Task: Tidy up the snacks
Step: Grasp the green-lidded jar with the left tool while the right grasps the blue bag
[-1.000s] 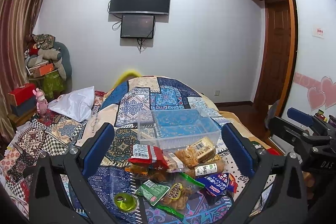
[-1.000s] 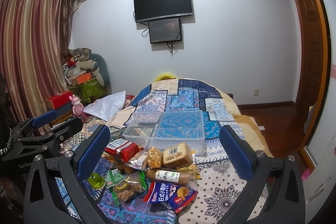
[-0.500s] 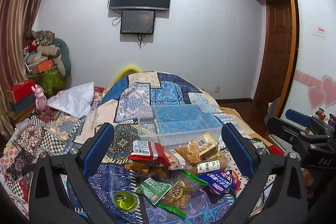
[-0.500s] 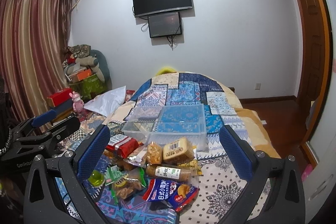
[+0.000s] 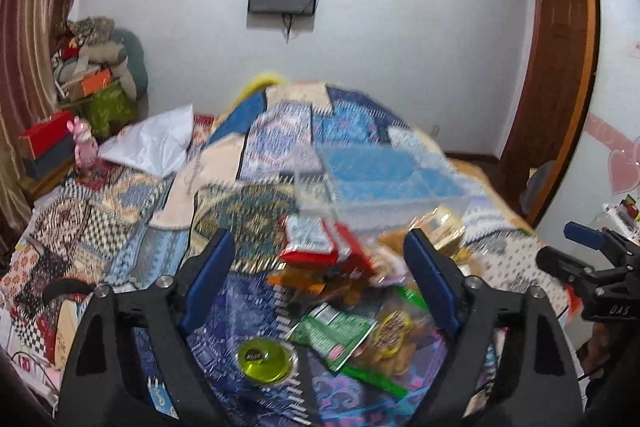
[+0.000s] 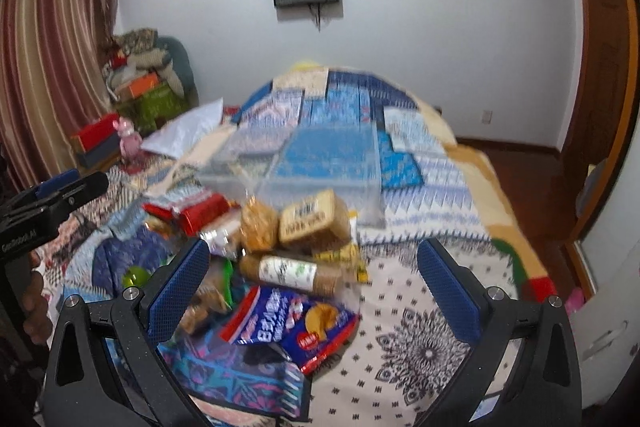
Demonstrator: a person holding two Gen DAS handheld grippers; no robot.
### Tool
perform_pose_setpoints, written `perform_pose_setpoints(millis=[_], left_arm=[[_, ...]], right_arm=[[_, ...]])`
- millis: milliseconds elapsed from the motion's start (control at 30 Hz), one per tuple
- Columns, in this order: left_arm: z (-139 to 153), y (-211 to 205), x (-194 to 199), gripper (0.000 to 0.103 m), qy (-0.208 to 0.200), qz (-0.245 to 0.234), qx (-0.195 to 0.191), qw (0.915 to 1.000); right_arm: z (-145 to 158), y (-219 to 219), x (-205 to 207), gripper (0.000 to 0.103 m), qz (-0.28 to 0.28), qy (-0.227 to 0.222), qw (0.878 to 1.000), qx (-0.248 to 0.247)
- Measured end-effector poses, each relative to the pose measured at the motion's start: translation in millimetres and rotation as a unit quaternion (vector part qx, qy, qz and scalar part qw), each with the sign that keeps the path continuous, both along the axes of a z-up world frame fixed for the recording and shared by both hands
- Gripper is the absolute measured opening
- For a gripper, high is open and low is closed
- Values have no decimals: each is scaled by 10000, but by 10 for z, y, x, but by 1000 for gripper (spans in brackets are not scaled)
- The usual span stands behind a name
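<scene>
A pile of snack packets lies on the patterned bedspread in front of a clear plastic bin (image 5: 384,183), which also shows in the right wrist view (image 6: 320,167). A red packet (image 5: 320,243), a green packet (image 5: 332,331) and a lime-green round cup (image 5: 266,361) lie below my left gripper (image 5: 320,287), which is open and empty. My right gripper (image 6: 314,291) is open and empty above a blue packet (image 6: 288,323), a brown roll (image 6: 292,271) and a bread pack (image 6: 314,223).
The bed (image 6: 420,307) fills the middle of the room. A white pillow (image 5: 152,143) and a pink toy (image 5: 86,147) lie at the left. Boxes and bundled cloth stack by the curtain (image 6: 52,59). A wooden door (image 5: 556,67) stands at the right.
Both grippers have dropped and moved forward toward the snack pile, so the packets look larger. The views are blurred by motion. Both stay open.
</scene>
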State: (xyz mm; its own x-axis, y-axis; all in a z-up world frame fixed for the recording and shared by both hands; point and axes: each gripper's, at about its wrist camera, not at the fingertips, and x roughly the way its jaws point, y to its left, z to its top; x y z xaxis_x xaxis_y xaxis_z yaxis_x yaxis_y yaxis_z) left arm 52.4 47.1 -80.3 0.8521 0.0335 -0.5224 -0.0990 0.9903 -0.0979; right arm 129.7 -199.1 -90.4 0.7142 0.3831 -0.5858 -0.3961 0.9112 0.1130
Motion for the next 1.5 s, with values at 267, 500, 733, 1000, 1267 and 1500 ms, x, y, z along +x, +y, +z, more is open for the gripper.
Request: perform_pose_setpoints(millis=[267, 500, 733, 1000, 1267, 1500], left_arm=[[-507, 215, 127, 80, 807, 146, 28, 9966], [-958, 411, 188, 80, 1431, 206, -286, 9891], [-1250, 474, 210, 79, 1839, 304, -471, 9813], [-1356, 446, 211, 50, 1970, 203, -613, 9783], [-1274, 404, 158, 50, 1924, 186, -450, 9801], [-974, 364, 92, 4, 1580, 152, -268, 9870]], right_arm=[[-407, 44, 173, 94, 225, 964, 9951, 59], [-673, 95, 273, 94, 231, 1527, 9880, 71], [-824, 118, 324, 94, 258, 1887, 9816, 86], [-917, 130, 361, 94, 326, 2181, 9751, 246], [-894, -26, 353, 71, 360, 2151, 9748, 466], [-826, -65, 263, 64, 319, 1974, 9790, 402]])
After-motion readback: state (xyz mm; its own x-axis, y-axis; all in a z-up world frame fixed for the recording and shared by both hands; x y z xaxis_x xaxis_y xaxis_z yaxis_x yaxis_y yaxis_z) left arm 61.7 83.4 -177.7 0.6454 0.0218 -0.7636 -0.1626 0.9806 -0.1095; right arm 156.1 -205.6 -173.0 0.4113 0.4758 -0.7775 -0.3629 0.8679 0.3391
